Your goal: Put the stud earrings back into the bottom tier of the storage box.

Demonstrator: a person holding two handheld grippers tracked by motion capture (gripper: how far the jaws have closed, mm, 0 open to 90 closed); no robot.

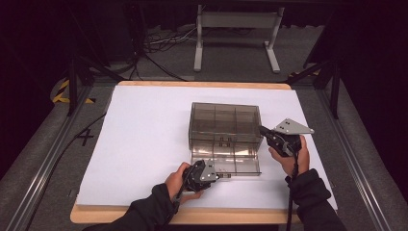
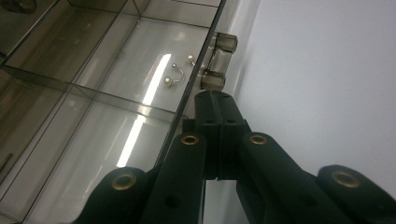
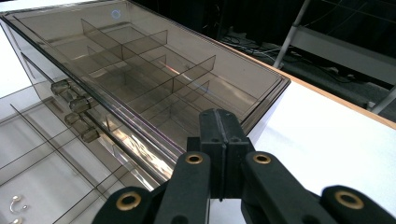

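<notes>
Right now your smoked plastic drawer box (image 1: 225, 126) sits mid-table on the white sheet (image 1: 144, 134), its bottom drawer (image 1: 226, 163) pulled out toward you.

You hold the left gripper (image 1: 217, 176) at the drawer's front edge, jaws pressed together and empty, tips just beside the drawer handle (image 2: 217, 63). Your right gripper (image 1: 262, 130) rests at the box's right front corner, jaws likewise together, gripping nothing. One drawer compartment holds a small curved earring (image 2: 173, 74) with pearl-like ends; the other compartments you can see look bare. Dividers show through the tinted lid, but whatever lies in the upper drawers is too dim to tell. From above, the earring is too small to make out.
</notes>
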